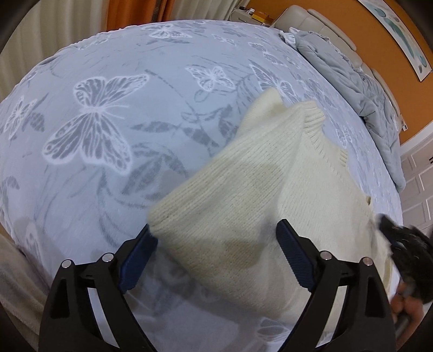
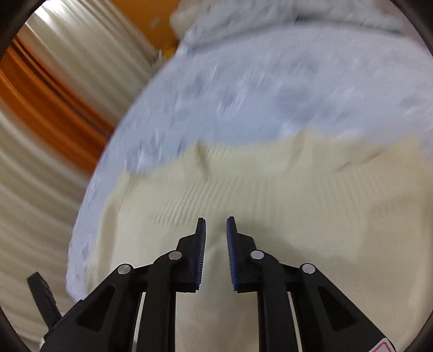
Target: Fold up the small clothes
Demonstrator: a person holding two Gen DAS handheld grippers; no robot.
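A cream knitted sweater [image 1: 259, 189] lies on a bed with a pale blue butterfly-print cover [image 1: 108, 113]. My left gripper [image 1: 213, 230] is wide open just above the sweater's near folded edge, one finger on each side of it. The right gripper shows as a dark blur at the right edge of the left wrist view [image 1: 400, 238]. In the blurred right wrist view the sweater [image 2: 270, 195] fills the lower half. My right gripper [image 2: 216, 224] hovers over it with a narrow gap between the pads and nothing in them.
A crumpled grey quilt [image 1: 351, 75] lies along the bed's far right side by a beige headboard [image 1: 324, 21]. Cream and orange curtains [image 2: 54, 108] hang beyond the bed's left edge. A white cabinet [image 1: 416, 178] stands at the right.
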